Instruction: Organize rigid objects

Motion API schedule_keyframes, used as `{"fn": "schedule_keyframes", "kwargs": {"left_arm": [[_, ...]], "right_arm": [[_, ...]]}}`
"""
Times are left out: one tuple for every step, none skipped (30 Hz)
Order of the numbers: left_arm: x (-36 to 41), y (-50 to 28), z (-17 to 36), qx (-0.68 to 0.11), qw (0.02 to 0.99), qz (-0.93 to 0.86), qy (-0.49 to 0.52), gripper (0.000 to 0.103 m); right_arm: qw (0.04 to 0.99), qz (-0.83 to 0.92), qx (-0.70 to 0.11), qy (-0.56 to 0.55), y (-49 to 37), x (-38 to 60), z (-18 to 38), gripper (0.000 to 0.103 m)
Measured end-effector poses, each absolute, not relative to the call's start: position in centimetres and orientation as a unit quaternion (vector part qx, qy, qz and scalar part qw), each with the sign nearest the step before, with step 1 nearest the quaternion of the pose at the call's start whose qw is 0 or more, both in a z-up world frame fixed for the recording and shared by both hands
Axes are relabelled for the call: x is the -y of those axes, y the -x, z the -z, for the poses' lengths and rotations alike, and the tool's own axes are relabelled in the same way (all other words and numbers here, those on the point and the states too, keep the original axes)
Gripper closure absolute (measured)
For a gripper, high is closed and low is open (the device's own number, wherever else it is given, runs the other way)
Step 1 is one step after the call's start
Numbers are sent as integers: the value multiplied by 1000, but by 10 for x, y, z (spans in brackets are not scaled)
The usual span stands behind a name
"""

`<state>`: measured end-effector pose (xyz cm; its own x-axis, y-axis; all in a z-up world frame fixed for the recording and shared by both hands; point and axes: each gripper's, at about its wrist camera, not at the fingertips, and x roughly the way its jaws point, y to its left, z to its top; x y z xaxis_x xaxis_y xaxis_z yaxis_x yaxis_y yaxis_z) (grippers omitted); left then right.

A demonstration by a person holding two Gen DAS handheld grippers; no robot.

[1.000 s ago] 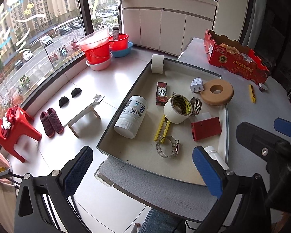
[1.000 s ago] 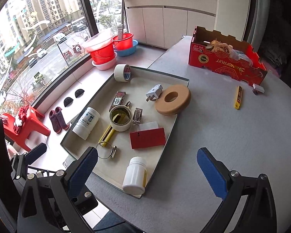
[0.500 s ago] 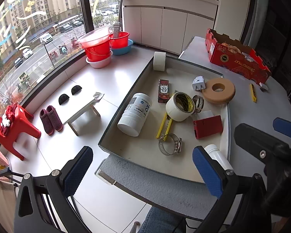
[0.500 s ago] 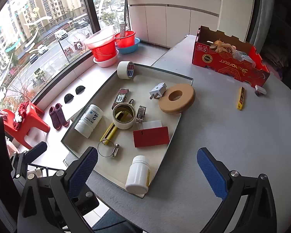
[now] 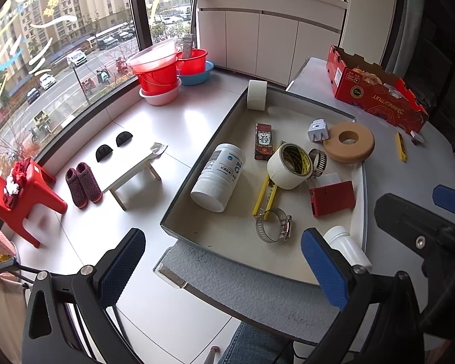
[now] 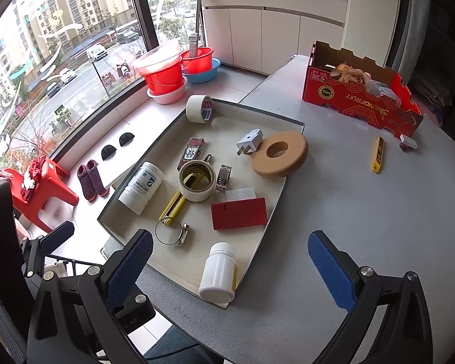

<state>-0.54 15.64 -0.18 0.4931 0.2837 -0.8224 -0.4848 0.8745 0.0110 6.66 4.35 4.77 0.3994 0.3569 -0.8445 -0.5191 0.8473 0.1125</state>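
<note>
A shallow grey tray lies on the grey table, holding several items: a large white bottle on its side, a small white bottle, a tape roll, a red box, a tan foam ring, a white plug and a hose clamp. My left gripper and right gripper hover open above the tray's near edge, holding nothing.
A yellow utility knife and a small white item lie on the table outside the tray. A red cardboard box stands at the back. Left of the table the floor holds red buckets, a red stool and slippers.
Both views have drifted slightly closer to the tray. Both grippers stay open and nothing on the tray has moved.
</note>
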Motion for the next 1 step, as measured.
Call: {"fn": "schedule_keyframes", "kwargs": {"left_arm": [[-157,6,2,-451,857,-223,113,1]], "right_arm": [[832,-262,-481,85,-67,-44,-47,0]]}}
